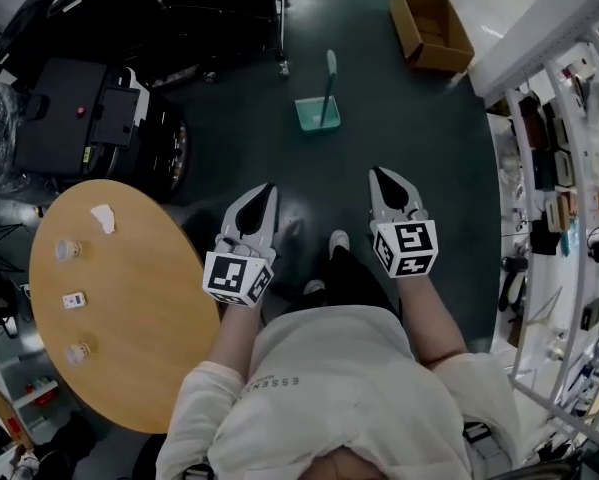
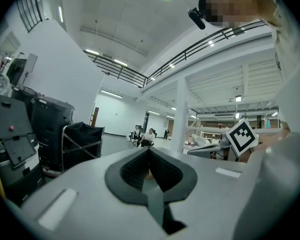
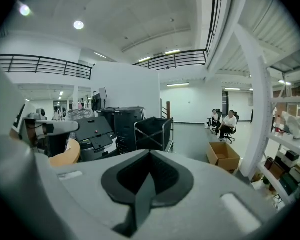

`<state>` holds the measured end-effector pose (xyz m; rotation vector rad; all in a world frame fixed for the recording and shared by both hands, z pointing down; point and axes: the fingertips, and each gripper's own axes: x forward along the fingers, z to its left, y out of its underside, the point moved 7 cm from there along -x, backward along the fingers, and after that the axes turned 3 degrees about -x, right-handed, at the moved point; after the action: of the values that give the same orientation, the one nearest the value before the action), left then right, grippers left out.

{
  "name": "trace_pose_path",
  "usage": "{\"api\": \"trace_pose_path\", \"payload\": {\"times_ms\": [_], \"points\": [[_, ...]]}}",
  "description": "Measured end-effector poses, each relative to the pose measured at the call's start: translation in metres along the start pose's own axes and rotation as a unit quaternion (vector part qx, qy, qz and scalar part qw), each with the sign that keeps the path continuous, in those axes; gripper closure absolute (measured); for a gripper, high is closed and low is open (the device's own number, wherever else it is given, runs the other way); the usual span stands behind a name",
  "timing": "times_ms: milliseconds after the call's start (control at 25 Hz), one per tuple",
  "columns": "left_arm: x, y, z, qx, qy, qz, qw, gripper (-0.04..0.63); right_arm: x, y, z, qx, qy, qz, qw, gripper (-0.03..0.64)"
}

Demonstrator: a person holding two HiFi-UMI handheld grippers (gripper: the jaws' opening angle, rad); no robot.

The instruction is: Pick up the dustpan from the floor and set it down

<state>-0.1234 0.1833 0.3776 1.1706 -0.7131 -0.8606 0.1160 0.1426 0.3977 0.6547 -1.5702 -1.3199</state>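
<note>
In the head view, a green dustpan (image 1: pixel 317 114) stands on the dark floor with its long handle (image 1: pixel 330 71) rising away from me. It is well ahead of both grippers and nothing touches it. My left gripper (image 1: pixel 267 189) and right gripper (image 1: pixel 378 174) are held side by side in front of my body, pointing toward the dustpan. Each has its jaws together with nothing between them. The left gripper view shows its shut jaws (image 2: pixel 148 151) and the right gripper's marker cube (image 2: pixel 242 136). Neither that view nor the right gripper view, with its own shut jaws (image 3: pixel 150 154), shows the dustpan.
A round wooden table (image 1: pixel 139 348) with small cups is at my left. Behind it stand a black machine (image 1: pixel 74 118) and a black cart (image 1: pixel 219 8). An open cardboard box (image 1: pixel 431 30) lies far right, and white shelving (image 1: pixel 564 188) lines the right side. People sit far off (image 3: pixel 230 121).
</note>
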Motion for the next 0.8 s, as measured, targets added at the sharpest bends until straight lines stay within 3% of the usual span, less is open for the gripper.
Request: {"api": "trace_pose_path", "payload": {"times_ms": [320, 800], "points": [[-0.057, 0.004, -0.027, 0.008, 0.000, 0.000, 1.0000, 0.588, -0.055, 0.020, 0.032, 0.012, 0.002, 0.002, 1.000, 0.624], [-0.085, 0.005, -0.065, 0.035, 0.003, -0.004, 0.9994, 0.588, -0.097, 0.032, 0.048, 0.004, -0.014, -0.005, 1.000, 0.624]]}}
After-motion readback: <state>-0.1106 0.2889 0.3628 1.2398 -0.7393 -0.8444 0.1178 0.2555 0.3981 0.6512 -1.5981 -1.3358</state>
